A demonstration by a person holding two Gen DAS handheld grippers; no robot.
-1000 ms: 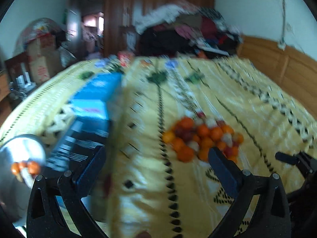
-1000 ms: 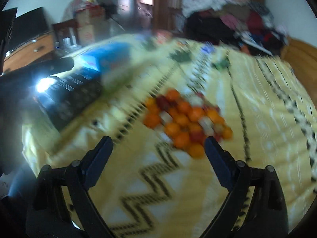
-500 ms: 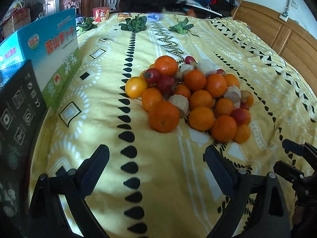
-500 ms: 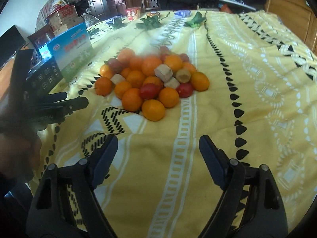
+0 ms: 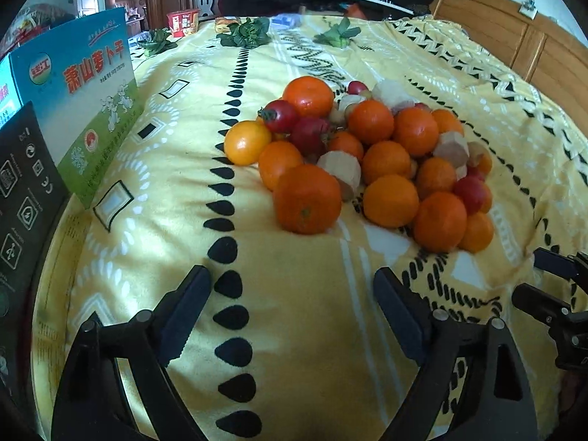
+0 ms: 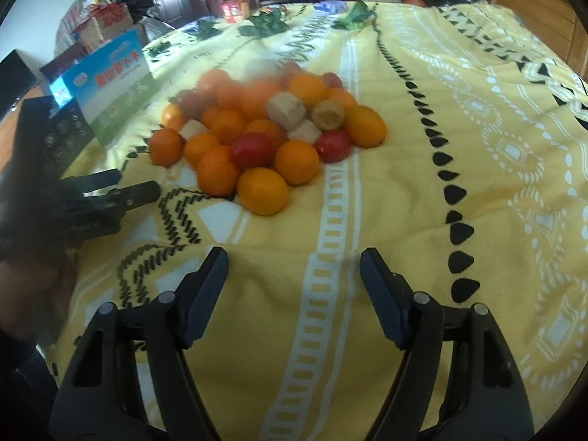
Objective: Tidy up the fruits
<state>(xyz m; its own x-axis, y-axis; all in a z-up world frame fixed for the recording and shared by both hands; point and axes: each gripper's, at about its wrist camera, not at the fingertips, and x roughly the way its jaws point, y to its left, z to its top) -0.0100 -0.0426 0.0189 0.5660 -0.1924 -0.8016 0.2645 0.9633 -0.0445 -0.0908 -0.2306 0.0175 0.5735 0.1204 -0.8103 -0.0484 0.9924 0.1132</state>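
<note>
Left wrist view: the left claw (image 5: pixel 292 290) hangs released over the yellow patterned blanket (image 5: pixel 312 330), both fingers spread wide, nothing between them. Straight ahead at twelve o'clock sits the fruit pile (image 5: pixel 367 158), crisp here: round glossy oranges, a big orange (image 5: pixel 307 198) nearest, a yellow one (image 5: pixel 247 142) on the pile's nine o'clock edge, smooth red tomatoes (image 5: pixel 280 115), and pale faceted peeled chunks (image 5: pixel 341 169) wedged in among them. At nine o'clock a blue and green cardboard box (image 5: pixel 84 95) stands upright, a black printed box (image 5: pixel 22 198) just beside it. Leafy greens (image 5: pixel 244 33) lie at the far end. The other claw's tips poke in at three o'clock (image 5: pixel 551 279).

Right wrist view: the right claw (image 6: pixel 294 268) is released too, empty, low over the blanket (image 6: pixel 404 220). The pile (image 6: pixel 264 128) sits at eleven o'clock, its far side blurred, but this side shows a hollowed brownish fruit (image 6: pixel 329 114) and an oval orange (image 6: pixel 365 126) on the three o'clock edge. The left claw (image 6: pixel 121 187) reaches in at nine o'clock, tips near the pile, apart from it. Soft, fleecy bedding all round.
</note>
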